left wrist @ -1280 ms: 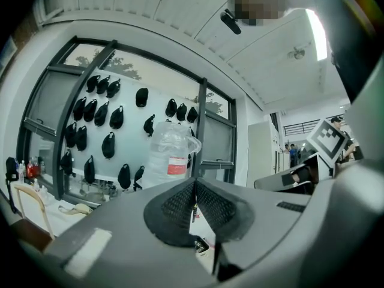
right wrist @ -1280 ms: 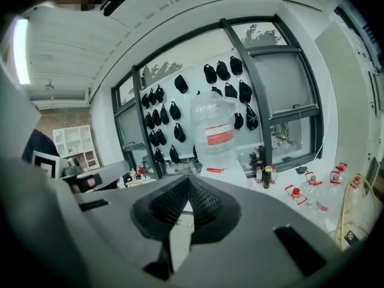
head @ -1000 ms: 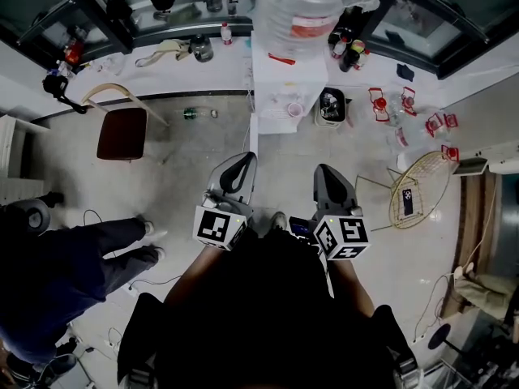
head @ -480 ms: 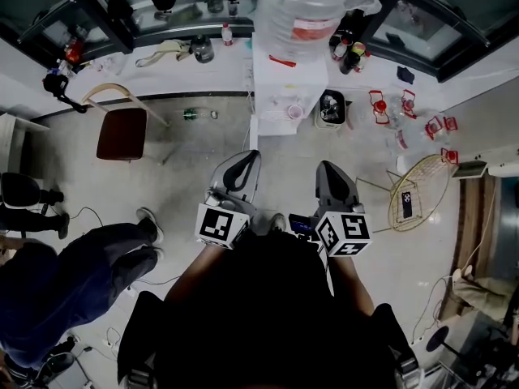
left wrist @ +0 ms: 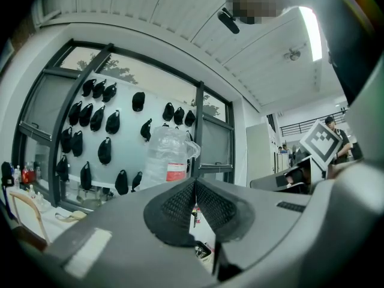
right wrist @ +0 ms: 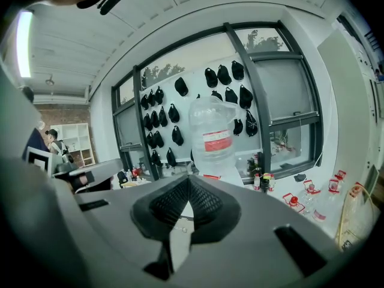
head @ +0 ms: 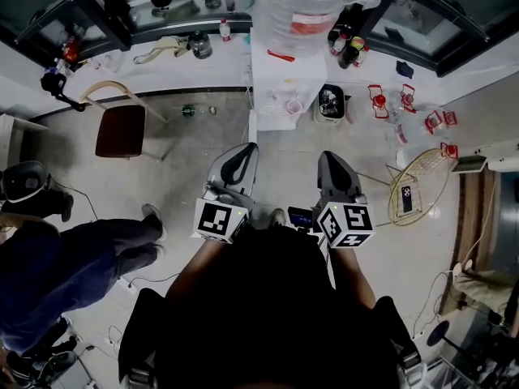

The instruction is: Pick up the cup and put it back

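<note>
Well short of the cup (head: 294,106), left tongs (left wrist: 195,185) and right tongs (right wrist: 188,182) sit closed, empty. Likely pre-approach: step closer, then open.

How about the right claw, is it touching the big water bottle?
Apart. The head view shows a stretch of floor between the right claw and the big water bottle; the right gripper view shows its jaws shut, empty.

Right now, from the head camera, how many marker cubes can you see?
2. One cube rides on the left gripper; the other cube rides on the right gripper. None seems hidden.
</note>
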The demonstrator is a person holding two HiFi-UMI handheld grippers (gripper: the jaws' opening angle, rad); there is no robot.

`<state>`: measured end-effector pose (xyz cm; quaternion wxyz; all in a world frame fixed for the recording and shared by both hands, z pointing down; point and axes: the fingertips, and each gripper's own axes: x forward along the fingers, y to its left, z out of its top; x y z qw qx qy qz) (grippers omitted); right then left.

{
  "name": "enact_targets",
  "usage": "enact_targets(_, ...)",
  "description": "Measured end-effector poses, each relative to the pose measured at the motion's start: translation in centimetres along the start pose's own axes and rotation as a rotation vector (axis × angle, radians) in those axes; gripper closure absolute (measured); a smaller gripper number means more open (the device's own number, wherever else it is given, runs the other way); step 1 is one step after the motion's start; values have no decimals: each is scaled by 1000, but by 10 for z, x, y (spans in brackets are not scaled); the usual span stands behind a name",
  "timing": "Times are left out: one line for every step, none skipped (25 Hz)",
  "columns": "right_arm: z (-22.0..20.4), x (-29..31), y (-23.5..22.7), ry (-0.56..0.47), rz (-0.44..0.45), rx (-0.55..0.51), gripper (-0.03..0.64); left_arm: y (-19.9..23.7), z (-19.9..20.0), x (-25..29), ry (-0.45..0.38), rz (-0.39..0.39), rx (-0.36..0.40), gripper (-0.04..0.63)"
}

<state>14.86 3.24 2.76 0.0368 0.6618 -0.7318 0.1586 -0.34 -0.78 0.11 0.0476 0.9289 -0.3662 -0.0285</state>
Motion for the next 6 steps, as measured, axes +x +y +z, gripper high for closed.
enact_targets(1, 1, 0, -1, 1, -1, 623, 0, 0, 1, 0, 0, 0, 588)
enact_targets(2, 1, 0, -3, 2, -1, 623, 1, 1, 2, -1, 0, 0, 588)
enact_targets(3, 2, 0, -4, 3, -2, 623, 1, 1, 2, -1, -1, 0, 588)
enact_targets(4, 3, 1, -5, 3, -2, 623, 2, 1, 3, -1, -1, -1, 588)
enact_targets(4, 4, 1, -5, 3, -2, 623, 3, 1, 4, -1, -2, -1, 588)
enact_targets(4, 5, 2, -5, 3, -2, 623, 4, 1, 5, -1, -3, -1, 588)
